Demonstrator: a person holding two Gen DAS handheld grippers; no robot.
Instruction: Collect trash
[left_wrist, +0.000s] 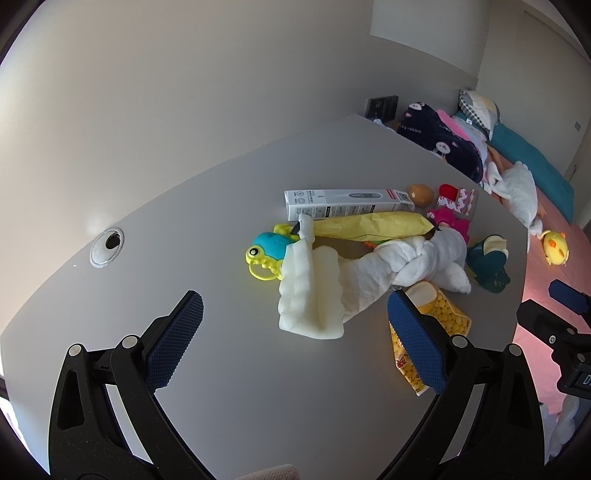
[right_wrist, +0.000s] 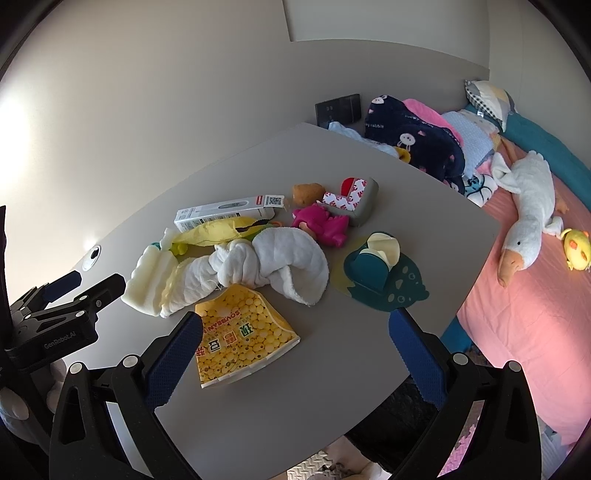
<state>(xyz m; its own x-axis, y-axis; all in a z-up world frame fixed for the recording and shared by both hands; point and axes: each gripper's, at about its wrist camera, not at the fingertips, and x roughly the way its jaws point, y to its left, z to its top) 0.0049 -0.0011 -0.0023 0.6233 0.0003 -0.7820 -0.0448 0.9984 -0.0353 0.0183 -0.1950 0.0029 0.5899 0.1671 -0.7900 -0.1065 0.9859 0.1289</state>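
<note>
A pile lies on the grey table (left_wrist: 184, 206). It holds a yellow soybean snack bag (right_wrist: 240, 343), a white foam sheet (left_wrist: 310, 295), a knotted white towel (right_wrist: 273, 262), a crumpled yellow paper wrapper (left_wrist: 369, 227) and a white cardboard box (left_wrist: 347, 203). My left gripper (left_wrist: 295, 325) is open and empty above the table, just short of the foam sheet. My right gripper (right_wrist: 295, 343) is open and empty, its left finger beside the snack bag. The snack bag also shows in the left wrist view (left_wrist: 439, 317), partly behind my right finger.
A teal dinosaur mat with a tape dispenser (right_wrist: 376, 273), a pink doll (right_wrist: 325, 221), a potato (right_wrist: 306, 194), a grey holder (right_wrist: 358, 201) and a yellow-blue toy (left_wrist: 266, 251) lie on the table. A cable hole (left_wrist: 107, 245) sits far left. A bed with plush toys (right_wrist: 528, 206) lies right.
</note>
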